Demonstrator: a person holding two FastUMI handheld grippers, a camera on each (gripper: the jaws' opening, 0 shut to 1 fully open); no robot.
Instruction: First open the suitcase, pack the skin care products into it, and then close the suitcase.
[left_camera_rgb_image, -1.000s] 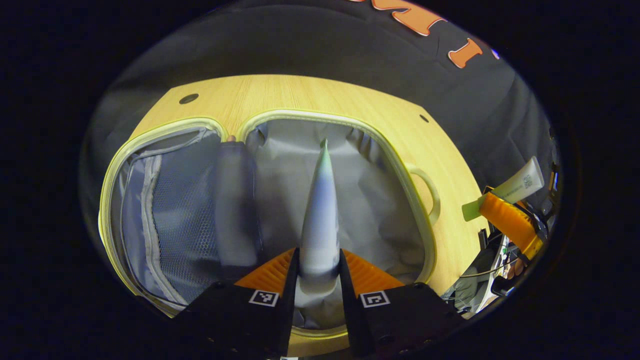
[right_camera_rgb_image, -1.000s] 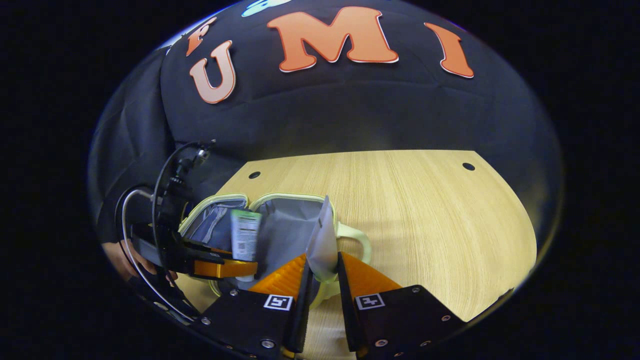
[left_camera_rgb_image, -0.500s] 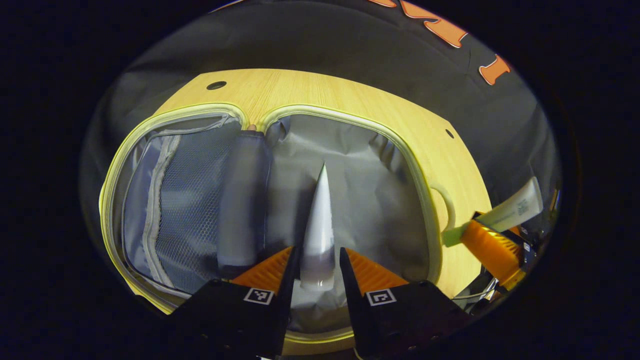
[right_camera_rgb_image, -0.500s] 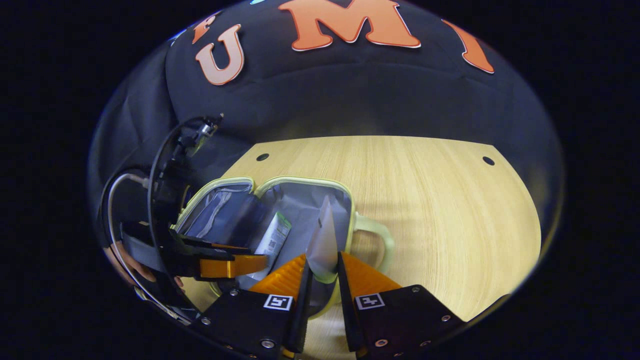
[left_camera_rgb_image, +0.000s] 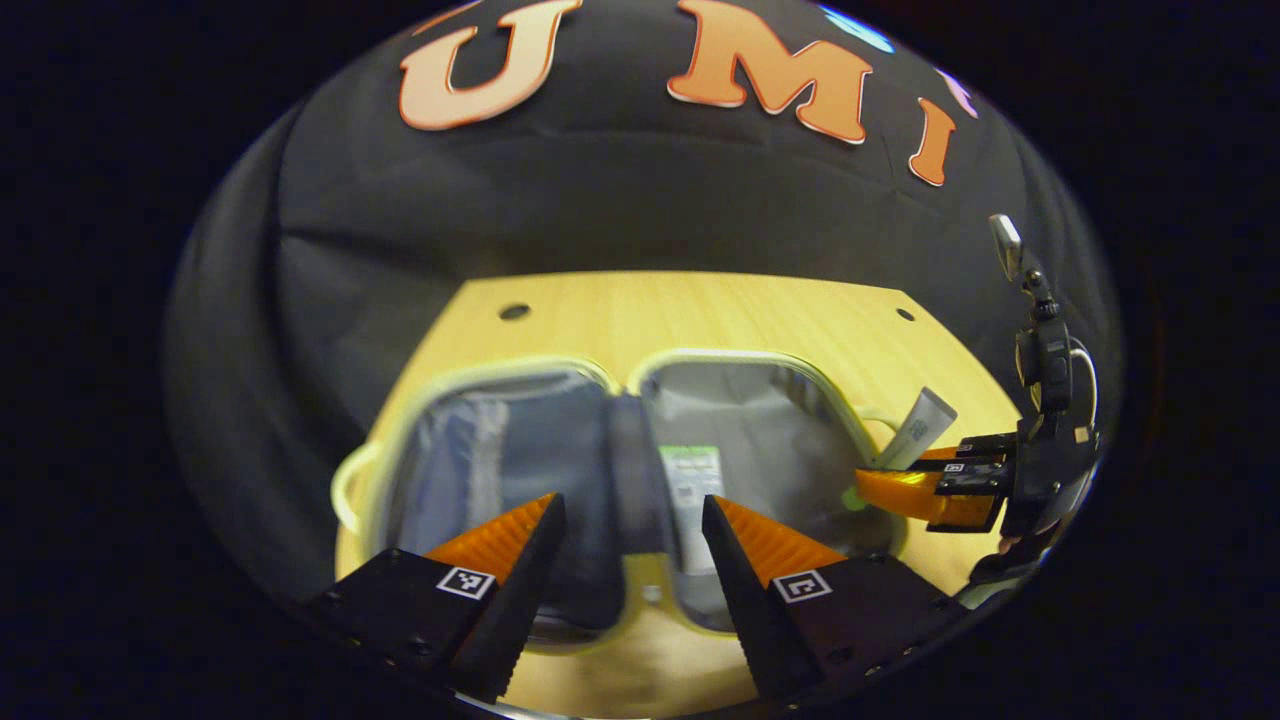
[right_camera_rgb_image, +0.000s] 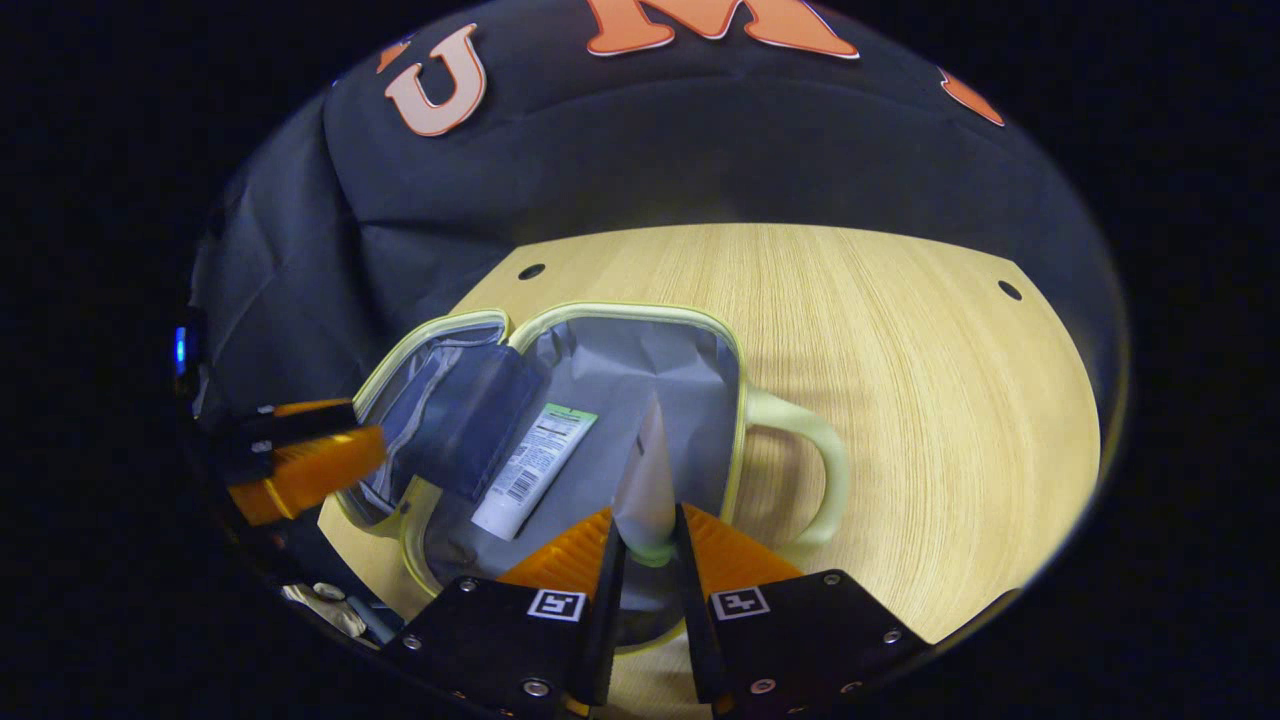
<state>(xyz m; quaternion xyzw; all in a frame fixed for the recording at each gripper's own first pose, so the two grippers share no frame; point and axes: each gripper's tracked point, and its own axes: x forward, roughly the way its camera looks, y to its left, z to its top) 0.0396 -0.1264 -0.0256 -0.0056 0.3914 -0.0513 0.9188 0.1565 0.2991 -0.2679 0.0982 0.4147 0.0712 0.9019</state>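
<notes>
Left gripper view: left gripper (left_camera_rgb_image: 625, 520), jaws now wide, has dropped its tube (left_camera_rgb_image: 692, 482) into the suitcase (left_camera_rgb_image: 740, 355); right gripper (right_camera_rgb_image: 645, 530) still grips another tube (right_camera_rgb_image: 645, 480).

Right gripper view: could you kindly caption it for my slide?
Right gripper holds a tube over the open suitcase; another tube lies inside.

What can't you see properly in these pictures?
- Left gripper view: the suitcase is blurred, and the left gripper hides its near rim.
- Right gripper view: the held tube has its cap end hidden between the right gripper fingers.
- Right gripper view: the print on the lying tube is too small to make out.
</notes>
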